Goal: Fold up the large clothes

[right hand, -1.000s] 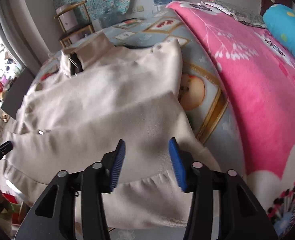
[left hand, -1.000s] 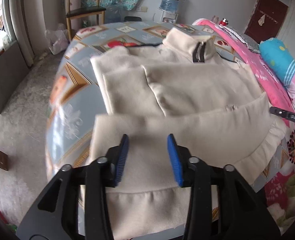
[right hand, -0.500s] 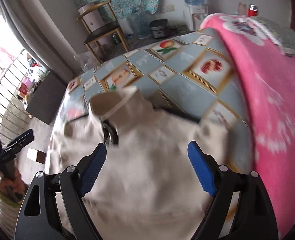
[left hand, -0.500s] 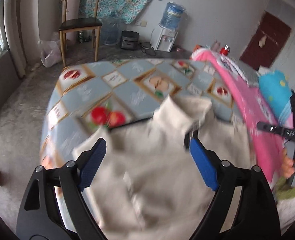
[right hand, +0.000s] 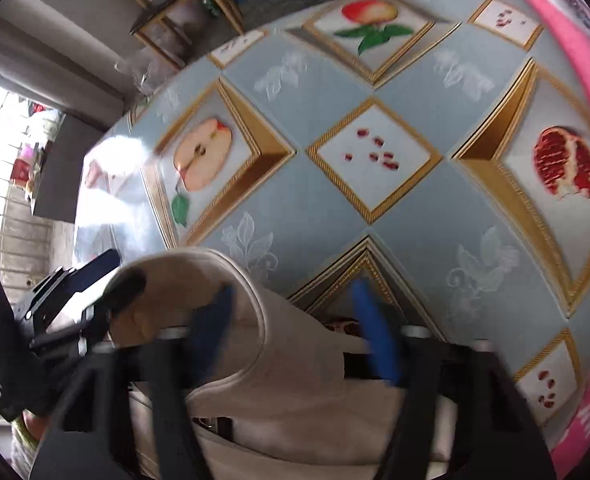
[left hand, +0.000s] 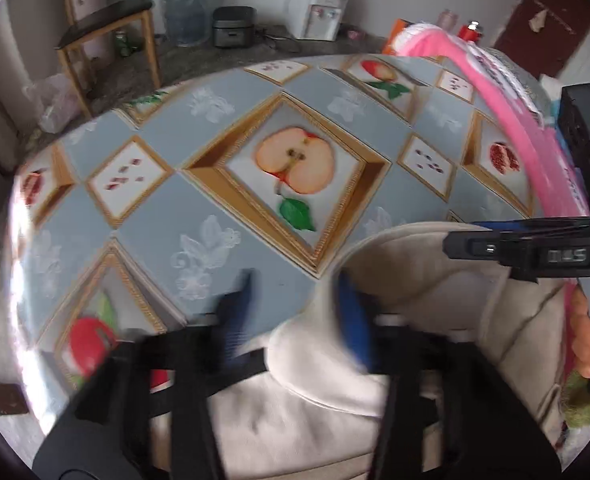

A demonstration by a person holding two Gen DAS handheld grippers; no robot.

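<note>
the cream garment (left hand: 435, 288) lies on the bed, on a blue sheet (left hand: 223, 216) printed with gold-framed fruit pictures. it is a soft, thick, plain beige fabric with a stitched seam along its edges. its high collar stands rounded and open at the top, right in front of both pairs of tongs. a dark zipper or trim shows just under the collar in the right wrist view.

the left tongs (left hand: 297, 312) are open, blurred with motion, their blue pads spread apart. the right pad sits at the collar's left edge and the left pad is over bare sheet. whether the pads touch the cloth cannot be told through the blur.

the right tongs (right hand: 299, 328) are open too and blurred. the left pad is over the collar fabric, the right pad is over the sheet beside a fold of the garment.

beyond the collar, ahead of both tongs, the sheet stretches out with a halved apple picture (left hand: 295, 160) and a pomegranate picture (right hand: 567, 168). a pink blanket (left hand: 507, 104) runs along the right of the tongs. past the bed's far edge stand a wooden chair (left hand: 107, 28) and a water dispenser (left hand: 319, 12).
</note>
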